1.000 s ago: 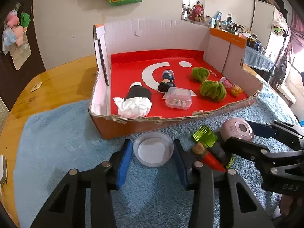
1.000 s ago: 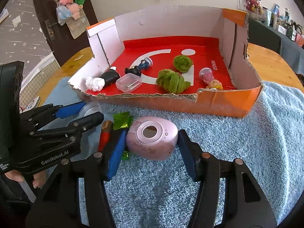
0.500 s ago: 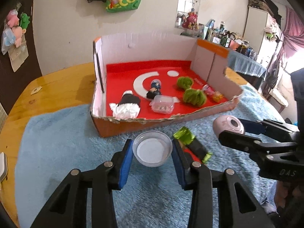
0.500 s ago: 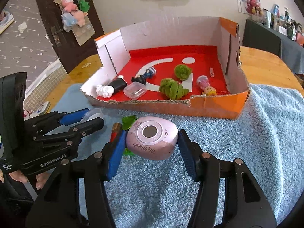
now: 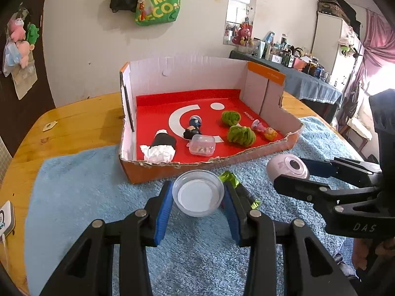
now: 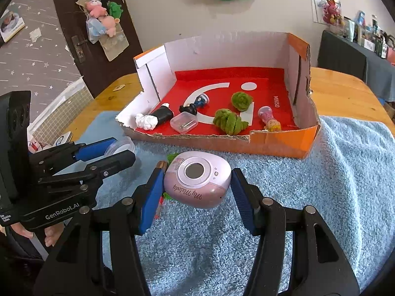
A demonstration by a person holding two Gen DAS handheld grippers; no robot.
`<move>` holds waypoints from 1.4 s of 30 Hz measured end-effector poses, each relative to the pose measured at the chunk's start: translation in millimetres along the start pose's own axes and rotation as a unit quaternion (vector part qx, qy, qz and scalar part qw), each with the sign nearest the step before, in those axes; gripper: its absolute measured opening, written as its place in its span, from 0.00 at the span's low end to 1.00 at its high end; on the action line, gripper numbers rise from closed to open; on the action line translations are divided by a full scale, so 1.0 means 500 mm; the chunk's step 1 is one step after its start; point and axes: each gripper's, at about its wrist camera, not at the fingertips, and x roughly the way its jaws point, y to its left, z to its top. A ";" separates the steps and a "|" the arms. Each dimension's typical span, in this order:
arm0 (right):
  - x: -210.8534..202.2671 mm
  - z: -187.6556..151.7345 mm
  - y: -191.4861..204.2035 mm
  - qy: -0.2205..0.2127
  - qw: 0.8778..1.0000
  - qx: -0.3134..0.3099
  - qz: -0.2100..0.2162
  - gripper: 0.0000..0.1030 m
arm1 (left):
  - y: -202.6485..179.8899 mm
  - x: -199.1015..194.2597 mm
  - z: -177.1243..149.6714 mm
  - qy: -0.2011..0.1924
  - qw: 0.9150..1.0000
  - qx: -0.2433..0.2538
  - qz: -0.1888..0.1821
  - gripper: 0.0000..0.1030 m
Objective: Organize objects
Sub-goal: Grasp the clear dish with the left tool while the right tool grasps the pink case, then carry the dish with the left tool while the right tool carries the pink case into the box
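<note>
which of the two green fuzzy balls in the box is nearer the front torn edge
The bigger, lumpier green ball, lying close behind the torn front wall. The smaller round green ball sits farther back on the red floor, near the white dot.

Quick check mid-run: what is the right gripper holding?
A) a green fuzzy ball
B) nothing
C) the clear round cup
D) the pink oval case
D: in the right wrist view the right gripper's blue pads press both sides of the pink oval case.
</note>
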 end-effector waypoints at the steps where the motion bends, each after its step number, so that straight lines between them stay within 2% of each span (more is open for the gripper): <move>1: -0.001 0.000 0.000 0.000 1.000 0.000 0.001 0.52 | 0.000 -0.002 0.001 -0.001 1.000 0.000 0.000 0.41; 11: -0.030 0.031 0.004 -0.014 1.000 -0.009 0.001 0.52 | 0.002 -0.017 0.049 -0.021 1.000 0.001 0.007 0.41; 19: -0.030 0.131 -0.020 -0.020 0.999 -0.022 -0.018 0.52 | 0.012 0.020 0.131 -0.022 0.999 0.015 0.032 0.41; 26: 0.039 0.232 -0.050 0.011 0.998 -0.038 -0.055 0.52 | 0.038 0.105 0.200 0.008 0.998 0.026 0.056 0.41; 31: 0.108 0.282 -0.072 0.047 0.996 -0.041 -0.071 0.52 | 0.052 0.154 0.220 0.032 0.997 0.030 0.064 0.41; 42: 0.224 0.312 -0.097 0.110 0.988 -0.036 -0.099 0.52 | 0.066 0.234 0.232 0.075 0.994 0.038 0.071 0.41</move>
